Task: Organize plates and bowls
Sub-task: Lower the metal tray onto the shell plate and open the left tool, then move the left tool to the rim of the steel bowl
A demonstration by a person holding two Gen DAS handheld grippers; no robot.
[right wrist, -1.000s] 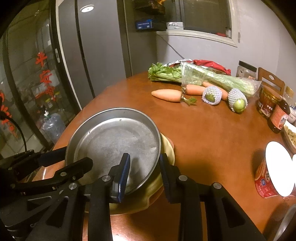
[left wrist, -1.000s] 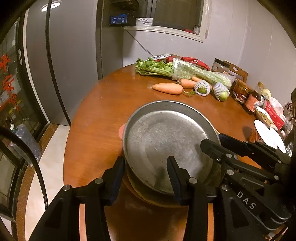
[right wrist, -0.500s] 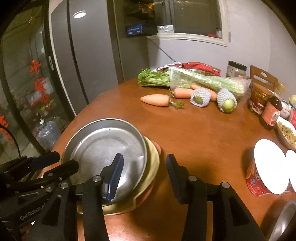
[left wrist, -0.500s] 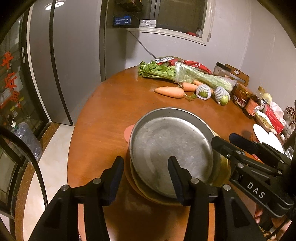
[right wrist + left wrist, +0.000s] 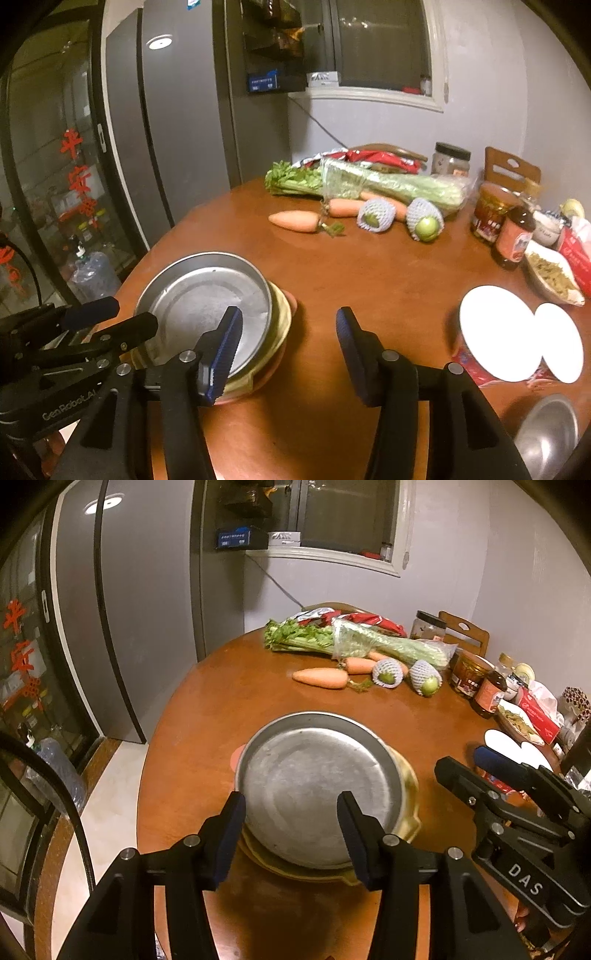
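A round metal plate point(image 5: 317, 786) lies on top of a yellow dish point(image 5: 408, 812), with a pink plate point(image 5: 236, 757) showing under them, on the round wooden table point(image 5: 207, 716). The stack also shows in the right wrist view point(image 5: 207, 295). My left gripper point(image 5: 291, 830) is open and empty, its fingers over the plate's near rim, apart from it. My right gripper point(image 5: 288, 343) is open and empty, to the right of the stack. A metal bowl point(image 5: 546, 424) sits at the lower right edge of the right wrist view.
Celery point(image 5: 354, 642), carrots point(image 5: 321, 677), two netted green fruits point(image 5: 424, 679), jars and bottles point(image 5: 487, 694) line the far and right sides. Two white-lidded red cups point(image 5: 498, 332) and a bowl of food point(image 5: 550, 273) stand at the right. A fridge point(image 5: 140, 609) stands left.
Both grippers have pulled back and away from the stack. The right gripper has opened wider and swung to the right, off the metal plate. The stack has stayed in place.
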